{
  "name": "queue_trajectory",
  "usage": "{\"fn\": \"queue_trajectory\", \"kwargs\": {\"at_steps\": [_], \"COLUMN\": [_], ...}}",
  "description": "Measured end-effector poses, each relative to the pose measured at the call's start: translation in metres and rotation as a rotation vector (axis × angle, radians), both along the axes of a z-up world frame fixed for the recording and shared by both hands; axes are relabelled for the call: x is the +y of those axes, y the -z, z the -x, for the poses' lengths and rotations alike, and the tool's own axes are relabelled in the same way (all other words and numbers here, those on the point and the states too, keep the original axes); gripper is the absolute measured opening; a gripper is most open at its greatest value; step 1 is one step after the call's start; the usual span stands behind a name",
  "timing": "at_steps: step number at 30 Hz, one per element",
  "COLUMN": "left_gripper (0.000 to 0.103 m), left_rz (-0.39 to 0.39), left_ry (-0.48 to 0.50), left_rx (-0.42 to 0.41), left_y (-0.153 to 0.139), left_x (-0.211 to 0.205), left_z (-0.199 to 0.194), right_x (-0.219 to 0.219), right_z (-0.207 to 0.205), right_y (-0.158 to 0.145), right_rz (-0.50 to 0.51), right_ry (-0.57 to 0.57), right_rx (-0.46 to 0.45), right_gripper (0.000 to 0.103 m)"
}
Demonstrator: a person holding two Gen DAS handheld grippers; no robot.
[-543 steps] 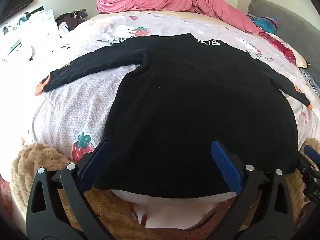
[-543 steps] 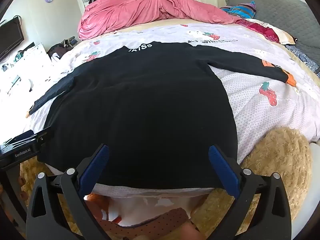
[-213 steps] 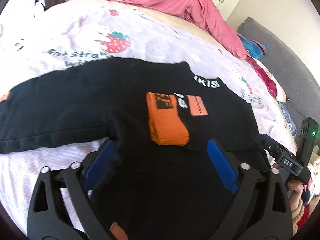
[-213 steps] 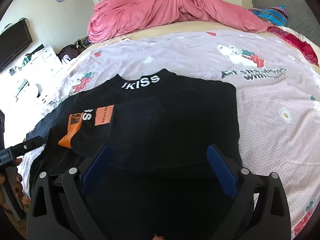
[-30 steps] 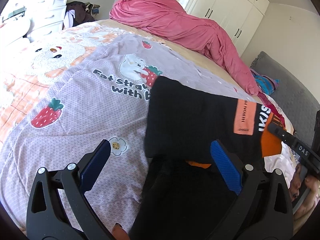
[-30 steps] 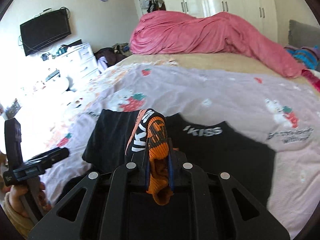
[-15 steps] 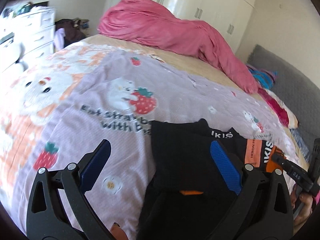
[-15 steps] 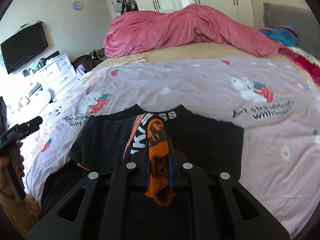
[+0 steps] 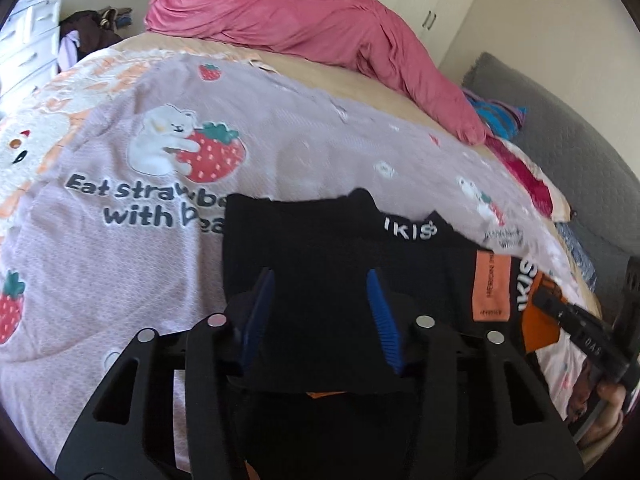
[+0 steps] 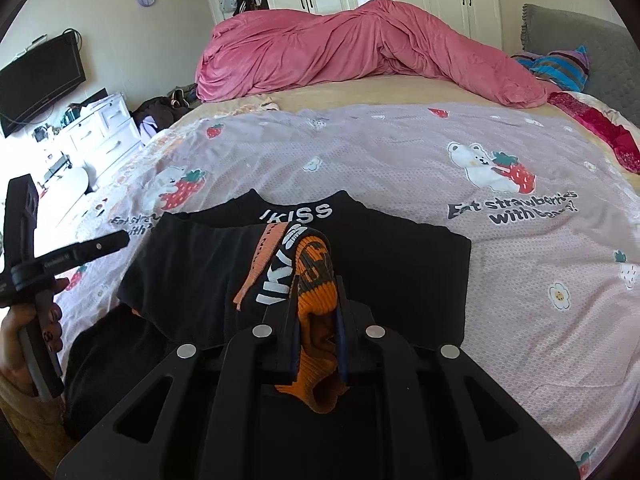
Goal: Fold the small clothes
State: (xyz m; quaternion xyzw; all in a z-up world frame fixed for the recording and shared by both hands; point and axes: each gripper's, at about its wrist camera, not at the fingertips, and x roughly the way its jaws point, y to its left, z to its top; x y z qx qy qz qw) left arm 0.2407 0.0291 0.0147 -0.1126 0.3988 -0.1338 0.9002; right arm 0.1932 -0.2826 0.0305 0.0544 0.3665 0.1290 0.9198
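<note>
A black sweater (image 10: pixel 400 272) with "IKISS" on the collar lies partly folded on the bed. My right gripper (image 10: pixel 318 320) is shut on the sleeve's orange cuff (image 10: pixel 316 280) and holds it a little above the sweater's body. The sleeve runs from the cuff across the sweater's body to the left side. In the left wrist view my left gripper (image 9: pixel 320 304) sits low over the sweater's (image 9: pixel 312 264) left part. Its jaws are closing, a fold of black fabric lies between the blue pads (image 9: pixel 382 320), and a gap still shows. The right gripper (image 9: pixel 580 336) appears at that view's right edge.
The strawberry-print sheet (image 10: pixel 520 260) spreads right of and beyond the sweater. A heaped pink duvet (image 10: pixel 360 52) lies at the far end of the bed. White drawers (image 10: pixel 92 132) and a TV (image 10: pixel 40 76) stand on the left, grey upholstery (image 9: pixel 560 140) on the right.
My left gripper has moved in over the sweater's left part and its jaws have narrowed from wide open around black fabric. The right gripper has sunk a little, still holding the cuff.
</note>
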Motion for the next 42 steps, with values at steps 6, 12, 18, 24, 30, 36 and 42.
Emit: {"fn": "queue_trajectory", "kwargs": {"at_steps": [6,12,18,24,30,36,42], "left_gripper": [0.039,0.039,0.039,0.039,0.044,0.044,0.044], "left_rz": [-0.033,-0.049,-0.077,-0.126,-0.110,-0.085,-0.064], "left_ry": [0.031,0.054,0.081,0.105,0.109,0.112,0.116], "left_rx": [0.017,0.025,0.041,0.082,0.154,0.165,0.171], "left_y": [0.011,0.015,0.022,0.032,0.051,0.053,0.053], "left_x": [-0.011,-0.017,-0.026,-0.033,-0.030,-0.024,-0.020], "left_z": [0.001,-0.001,-0.002,-0.003,-0.003,0.001,0.003], "right_x": [-0.002,-0.016,-0.025,-0.008,0.026,0.062,0.063], "right_z": [0.000,-0.003,-0.008,-0.009,-0.015,-0.021,-0.031], "right_y": [0.003,0.004,0.011,0.018,0.024,0.031,0.059], "right_rz": [0.010,-0.001,-0.012,0.009,0.010,0.037,0.100], "right_ry": [0.000,0.070,0.107,0.066,-0.006,-0.074,-0.057], "right_rx": [0.017,0.024,0.042,0.059,0.083,0.108,0.236], "right_gripper": [0.014,0.021,0.032,0.042,0.052,0.059,0.058]}}
